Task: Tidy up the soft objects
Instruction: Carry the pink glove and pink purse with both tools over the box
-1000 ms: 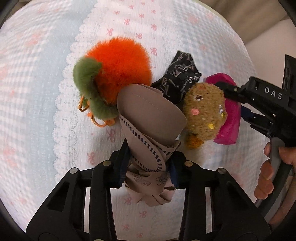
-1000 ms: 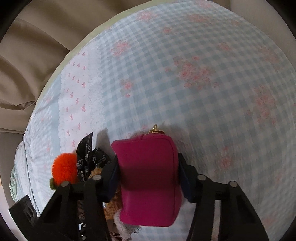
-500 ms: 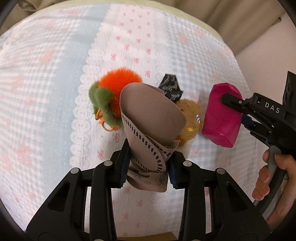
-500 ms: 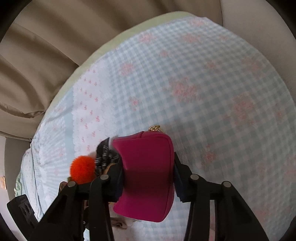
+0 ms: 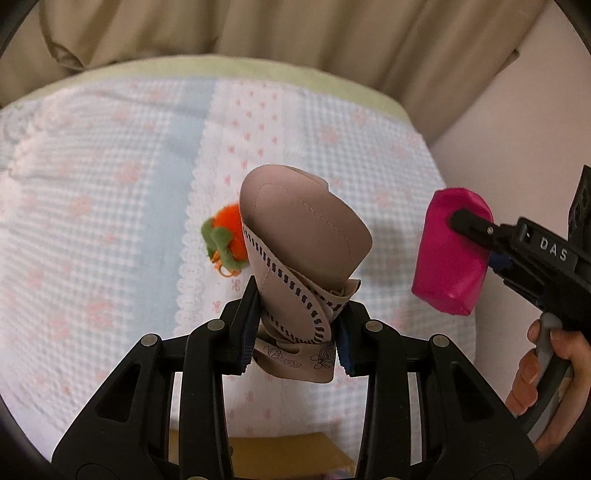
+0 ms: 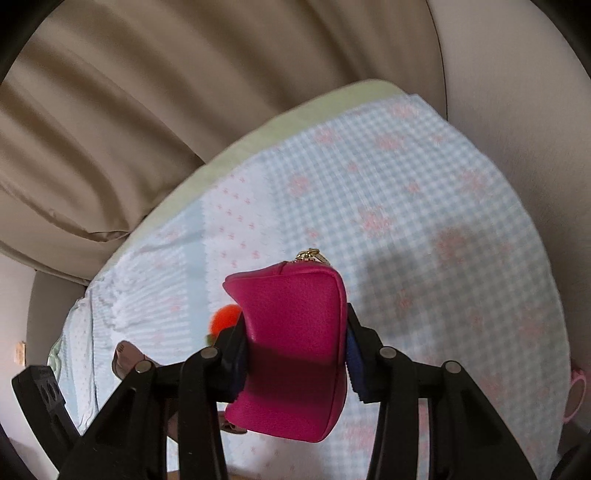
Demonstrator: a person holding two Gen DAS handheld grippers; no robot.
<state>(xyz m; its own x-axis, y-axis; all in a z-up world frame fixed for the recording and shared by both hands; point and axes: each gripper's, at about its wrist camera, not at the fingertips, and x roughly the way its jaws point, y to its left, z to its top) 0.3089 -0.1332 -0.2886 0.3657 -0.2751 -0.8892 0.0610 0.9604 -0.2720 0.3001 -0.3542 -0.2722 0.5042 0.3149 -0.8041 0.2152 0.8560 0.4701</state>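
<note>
My left gripper is shut on a folded beige fabric piece with dark stitching and holds it well above the bed. My right gripper is shut on a magenta zip pouch, which also shows at the right of the left wrist view, lifted off the bed. An orange and green furry pompom lies on the checked bedspread, partly hidden behind the beige fabric. It shows as an orange patch in the right wrist view.
Beige curtains hang behind the bed's far edge. A wall stands at the right. A brown cardboard surface lies below the bed's near edge. A pink object sits at the far right.
Both grippers rose and pulled back from the bed with their loads. The pompom looks smaller and the brown plush and black fabric are out of sight.
</note>
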